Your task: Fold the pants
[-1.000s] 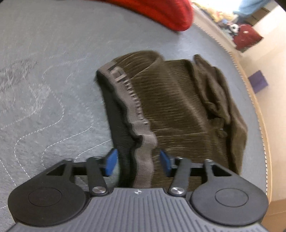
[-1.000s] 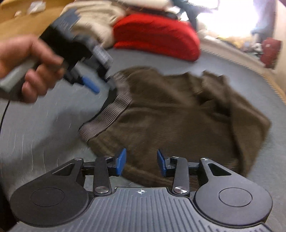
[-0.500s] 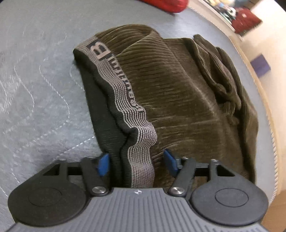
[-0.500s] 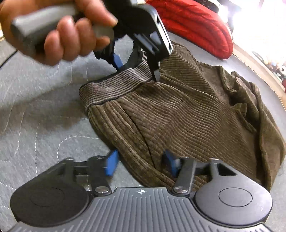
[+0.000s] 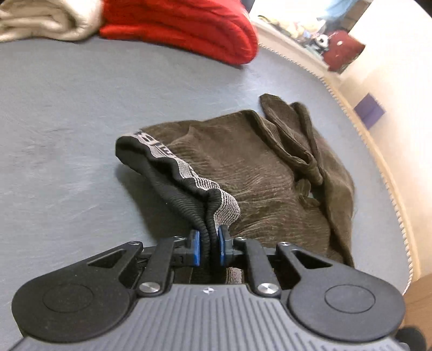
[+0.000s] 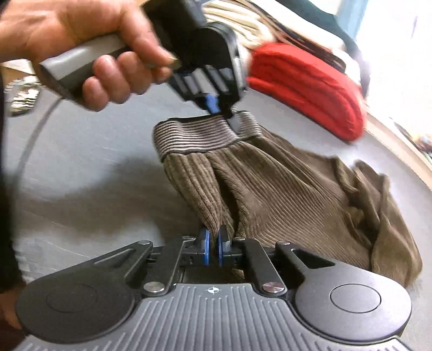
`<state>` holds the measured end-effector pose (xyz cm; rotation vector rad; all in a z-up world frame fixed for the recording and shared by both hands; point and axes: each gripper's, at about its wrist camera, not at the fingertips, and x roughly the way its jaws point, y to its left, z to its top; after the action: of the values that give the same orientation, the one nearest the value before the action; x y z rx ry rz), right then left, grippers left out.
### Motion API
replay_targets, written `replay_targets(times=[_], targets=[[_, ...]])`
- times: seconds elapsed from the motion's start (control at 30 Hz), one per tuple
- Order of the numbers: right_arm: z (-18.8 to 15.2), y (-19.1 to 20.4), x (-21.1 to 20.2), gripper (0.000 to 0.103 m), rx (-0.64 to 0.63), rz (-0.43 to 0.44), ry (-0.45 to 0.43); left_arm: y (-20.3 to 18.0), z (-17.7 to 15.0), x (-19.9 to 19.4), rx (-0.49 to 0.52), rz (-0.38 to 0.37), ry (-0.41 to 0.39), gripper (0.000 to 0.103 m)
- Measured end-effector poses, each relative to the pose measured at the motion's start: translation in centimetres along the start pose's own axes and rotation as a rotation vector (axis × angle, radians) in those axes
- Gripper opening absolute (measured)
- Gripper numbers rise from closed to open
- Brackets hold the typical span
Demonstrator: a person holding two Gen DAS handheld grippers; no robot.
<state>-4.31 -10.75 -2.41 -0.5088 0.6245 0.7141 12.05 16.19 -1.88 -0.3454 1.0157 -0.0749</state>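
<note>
Tilting downward, both claws [image 5: 208, 247] [image 6: 213, 248] pinch the pants' [image 6: 283, 194] raised edge.

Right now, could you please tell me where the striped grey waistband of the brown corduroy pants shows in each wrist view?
Left wrist view: the waistband runs from left of centre down into the left tongs, which have just closed on it.
Right wrist view: the waistband sits at upper centre, hanging from the left tongs under the hand.
Shared landmark: the folded red garment lying behind the pants.
</note>
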Motion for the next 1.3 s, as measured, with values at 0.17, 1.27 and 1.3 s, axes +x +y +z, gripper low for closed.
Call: replay_targets(times=[0.17, 1.27, 1.3], targets=[[2.6, 7.7, -2.9, 0.006, -0.133, 0.162, -0.035, 6.2, -4.1, -5.1, -0.053, 0.091, 0.028, 0.014], [-5.9, -18.1, -0.1, 0.023, 0.621, -0.147, 0.061, -6.2, -9.2, -2.6, 0.035, 0.219, 0.018, 0.082], [-5.6, -17.7, 0.2, 0.024, 0.601, -0.146, 0.07, -5.9, -8.9, -2.3, 0.016, 0.207, 0.029, 0.082]])
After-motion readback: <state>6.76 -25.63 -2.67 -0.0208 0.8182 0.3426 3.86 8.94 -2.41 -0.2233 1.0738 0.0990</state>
